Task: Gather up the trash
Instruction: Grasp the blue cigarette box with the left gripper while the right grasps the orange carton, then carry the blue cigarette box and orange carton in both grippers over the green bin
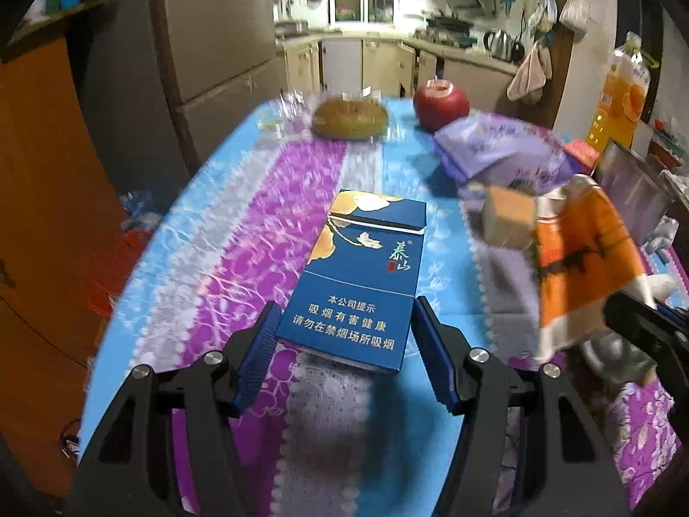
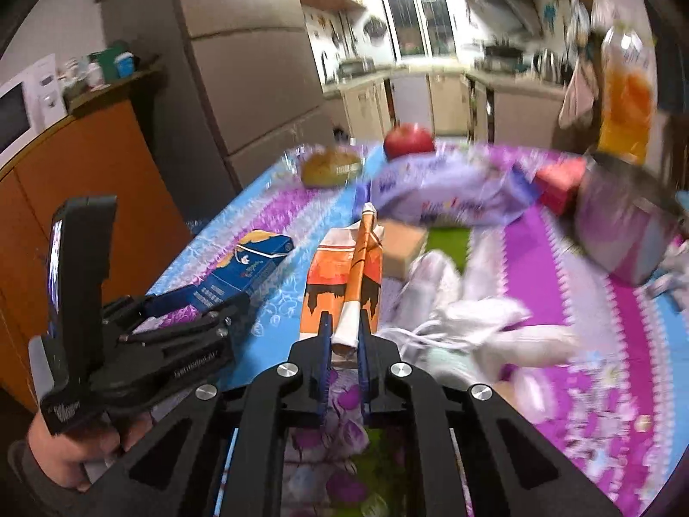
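Note:
A blue cigarette pack (image 1: 357,275) sits between the blue pads of my left gripper (image 1: 344,314), which is shut on its near end and holds it tilted just above the tablecloth. From the right wrist view, that pack (image 2: 245,269) sticks out of the left gripper (image 2: 172,306) at the left, a hand below it. My right gripper (image 2: 344,323) is shut on the folded edge of a flattened orange-and-white carton (image 2: 344,275). The left wrist view has this carton (image 1: 581,258) hanging at the right, off the right gripper's fingers (image 1: 633,314).
The table (image 1: 241,237) wears a blue and purple cloth. At its far end lie a wrapped bun (image 1: 349,118), a red apple (image 1: 441,101) and a purple snack bag (image 1: 499,151). A small brown box (image 1: 508,219), a steel pot (image 2: 624,224), a juice bottle (image 1: 622,86) and white crumpled wrapping (image 2: 473,314) crowd the right.

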Demonstrator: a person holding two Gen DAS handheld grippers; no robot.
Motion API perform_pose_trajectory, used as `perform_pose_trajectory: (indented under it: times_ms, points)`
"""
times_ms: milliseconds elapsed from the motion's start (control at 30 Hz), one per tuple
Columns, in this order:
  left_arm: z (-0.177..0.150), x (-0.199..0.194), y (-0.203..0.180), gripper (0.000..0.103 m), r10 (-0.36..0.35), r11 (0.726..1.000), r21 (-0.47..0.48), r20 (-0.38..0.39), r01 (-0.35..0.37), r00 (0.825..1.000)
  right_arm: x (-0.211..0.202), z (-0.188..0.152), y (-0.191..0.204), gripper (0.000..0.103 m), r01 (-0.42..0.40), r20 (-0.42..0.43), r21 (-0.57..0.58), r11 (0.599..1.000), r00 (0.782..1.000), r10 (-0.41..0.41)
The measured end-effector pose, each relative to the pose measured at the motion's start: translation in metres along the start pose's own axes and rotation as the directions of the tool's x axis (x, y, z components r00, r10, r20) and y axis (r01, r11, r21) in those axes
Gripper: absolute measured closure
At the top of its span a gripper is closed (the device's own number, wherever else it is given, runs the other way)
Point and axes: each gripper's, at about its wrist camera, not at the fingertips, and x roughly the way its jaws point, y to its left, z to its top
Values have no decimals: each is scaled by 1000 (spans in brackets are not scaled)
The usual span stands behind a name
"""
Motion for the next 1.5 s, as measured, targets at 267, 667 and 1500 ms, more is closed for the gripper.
perform_pose_trajectory:
  times_ms: [267,667,1500]
  points:
    - [-23,-92,-24,44,2,1000,-27,174,3,985,-93,-23,0,91,157,190,-80,984,972,-140]
    - [-58,-176,-82,44,-46,999,24,295,41,954,-185,-59,-18,91,248,291,-57,967,931,-221]
    - [-78,-209,-171,44,-152,984,138,299,115,942,-277,-94,-61,91,341,331,18,940,885,-328]
